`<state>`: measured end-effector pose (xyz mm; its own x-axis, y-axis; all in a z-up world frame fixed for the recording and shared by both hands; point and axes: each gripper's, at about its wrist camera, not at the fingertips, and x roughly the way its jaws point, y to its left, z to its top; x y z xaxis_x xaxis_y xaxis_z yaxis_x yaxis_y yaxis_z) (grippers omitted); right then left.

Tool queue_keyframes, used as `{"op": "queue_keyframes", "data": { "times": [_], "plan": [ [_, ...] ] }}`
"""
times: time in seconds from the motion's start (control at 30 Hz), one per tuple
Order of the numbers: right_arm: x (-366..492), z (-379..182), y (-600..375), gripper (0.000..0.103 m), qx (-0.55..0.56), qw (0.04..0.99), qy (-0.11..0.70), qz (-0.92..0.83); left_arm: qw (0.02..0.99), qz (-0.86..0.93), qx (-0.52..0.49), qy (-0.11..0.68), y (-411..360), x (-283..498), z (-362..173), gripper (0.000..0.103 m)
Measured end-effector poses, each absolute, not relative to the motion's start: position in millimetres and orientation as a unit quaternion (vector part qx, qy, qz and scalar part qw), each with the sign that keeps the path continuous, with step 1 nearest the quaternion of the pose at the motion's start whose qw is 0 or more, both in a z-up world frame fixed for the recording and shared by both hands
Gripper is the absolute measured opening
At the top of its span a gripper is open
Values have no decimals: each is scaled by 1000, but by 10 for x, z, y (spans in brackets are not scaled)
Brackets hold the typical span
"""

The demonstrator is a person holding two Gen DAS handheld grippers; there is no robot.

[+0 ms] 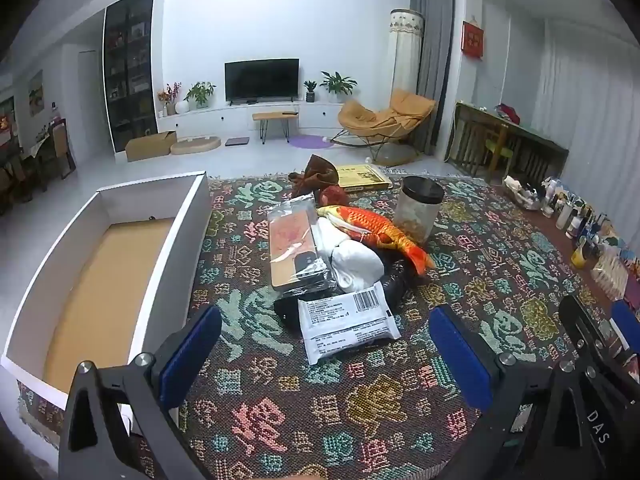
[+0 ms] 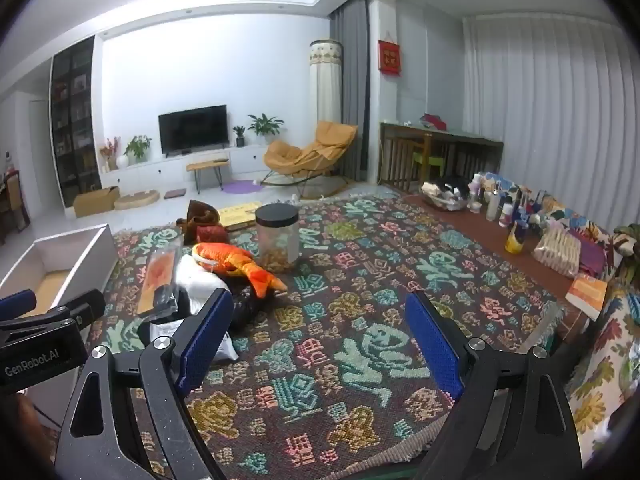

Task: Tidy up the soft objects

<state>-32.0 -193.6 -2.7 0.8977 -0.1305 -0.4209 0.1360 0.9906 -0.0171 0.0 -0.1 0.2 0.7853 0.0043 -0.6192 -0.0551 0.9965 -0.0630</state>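
Note:
A pile of soft things lies on the patterned rug (image 1: 360, 420): an orange plush fish (image 1: 380, 232), a white cloth bundle (image 1: 352, 260), a black bag (image 1: 394, 280), a white barcoded mailer (image 1: 348, 324) and a clear-wrapped flat package (image 1: 296, 248). A brown plush (image 1: 320, 176) sits behind them. My left gripper (image 1: 326, 356) hangs open just in front of the mailer, touching nothing. My right gripper (image 2: 320, 346) is open over bare rug, with the fish (image 2: 236, 264) ahead to its left. An open white box (image 1: 176, 240) stands left of the pile.
A clear jar with a black lid (image 1: 418, 210) stands right of the fish. A flat yellow box (image 1: 362, 176) lies behind. Several bottles and packets (image 2: 516, 216) line the rug's right side. A rocking chair (image 2: 312, 156) and a TV unit stand farther back.

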Motion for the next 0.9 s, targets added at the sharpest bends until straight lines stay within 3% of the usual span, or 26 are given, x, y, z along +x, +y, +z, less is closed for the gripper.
{"op": "queue_keyframes", "data": {
  "times": [0.9],
  "plan": [
    [-301, -54, -1911, 90, 7, 974, 218, -68, 945, 36, -25, 324, 17, -18, -38, 103]
  ]
}}
